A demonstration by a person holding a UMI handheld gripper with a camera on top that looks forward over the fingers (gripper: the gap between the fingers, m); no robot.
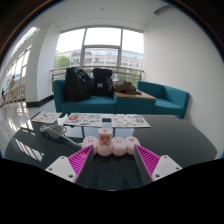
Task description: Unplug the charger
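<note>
Pink plastic shapes sit just ahead of your tongs [110, 165]: what looks like the charger [106, 143] with a couple of rounded pale pieces beside it, resting on the dark tabletop [180, 140]. The tongs stand apart, with their magenta pads [81, 160] open on either side and nothing clamped; the charger lies just beyond the fingertips, not between them. You cannot make out from this view what the charger is plugged into, nor any cable running from it.

Expect a small, light, rigid body. The shell is probably smooth and a little slippery, so take it across its two flat sides, low and close to where it seats, rather than by a rounded top that could squirt out of the pads. The holding force will likely be in the socket, not in the weight, so a straight pull along the plug's axis should serve better than a twist, and whatever it seats in may lift with it.

Beyond the charger, papers or printed sheets [100, 121] lie spread across the far part of the tabletop. Farther behind the charger, a teal sofa [150, 98] carries two dark backpacks [90, 82] and a brown bundle; whether the bags are closed or what they contain is not visible. No open box, tray or bin shows near the charger.
</note>
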